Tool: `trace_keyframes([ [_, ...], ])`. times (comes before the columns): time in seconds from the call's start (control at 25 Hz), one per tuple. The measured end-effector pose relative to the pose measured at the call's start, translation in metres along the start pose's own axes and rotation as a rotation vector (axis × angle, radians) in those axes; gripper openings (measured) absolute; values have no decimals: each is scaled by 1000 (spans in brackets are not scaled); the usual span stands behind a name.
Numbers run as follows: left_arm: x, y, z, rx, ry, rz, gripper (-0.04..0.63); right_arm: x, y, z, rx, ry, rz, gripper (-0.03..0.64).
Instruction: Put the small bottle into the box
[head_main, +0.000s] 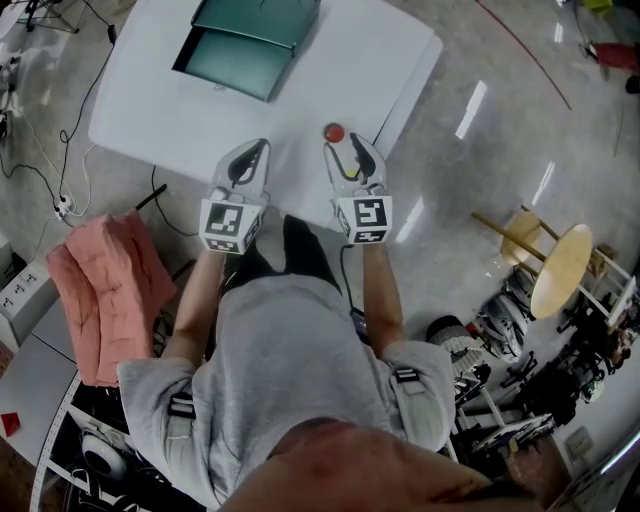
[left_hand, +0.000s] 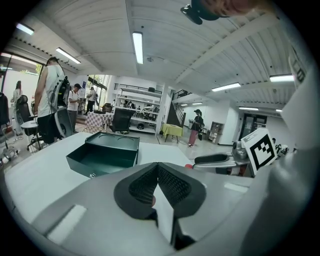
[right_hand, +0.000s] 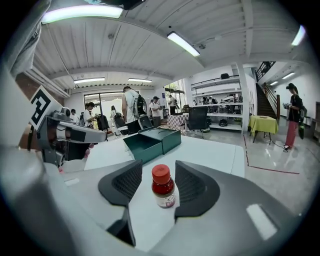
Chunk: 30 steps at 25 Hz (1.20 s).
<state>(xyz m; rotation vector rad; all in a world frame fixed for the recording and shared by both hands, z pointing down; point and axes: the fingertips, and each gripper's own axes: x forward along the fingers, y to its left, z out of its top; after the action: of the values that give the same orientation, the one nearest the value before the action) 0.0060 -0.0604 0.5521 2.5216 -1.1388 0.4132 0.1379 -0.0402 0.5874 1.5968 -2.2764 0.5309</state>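
Head view: the small bottle (head_main: 333, 131) stands upright near the near edge of the white table (head_main: 150, 110), just ahead of the right tongs (head_main: 347, 150). The dark green box (head_main: 235, 62), rigid, square-cornered and open, sits at the far edge.

Left gripper view: the left tongs (left_hand: 158, 169) are clenched on nothing, their ribbed black pads meeting.

Right gripper view: the jaws stand released either side of the bottle, not pressing. It is round, glossy and dark, with a red cap and a paper label. The grasp seems to be in hand. Next they should close squarely on the body, then lift.

Box (head_main: 245, 50) lid, far edge of table (head_main: 380, 70): cut off at picture top. Bottle (right_hand: 163, 189) label print too small to read.
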Motion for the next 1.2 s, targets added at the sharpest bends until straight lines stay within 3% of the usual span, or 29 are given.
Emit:
trace_keyframes([
  [0.44,7,-1,-14,-18,29,3,12,15,-4,-15,-13,39,-1,224],
  [0.8,11,-4,-16,-29,35,5,12,20,-6,-19,-31,52,-18,145],
  [1.2,11,-1,-12,-21,23,24,12,20,-11,-18,-44,49,-28,130],
])
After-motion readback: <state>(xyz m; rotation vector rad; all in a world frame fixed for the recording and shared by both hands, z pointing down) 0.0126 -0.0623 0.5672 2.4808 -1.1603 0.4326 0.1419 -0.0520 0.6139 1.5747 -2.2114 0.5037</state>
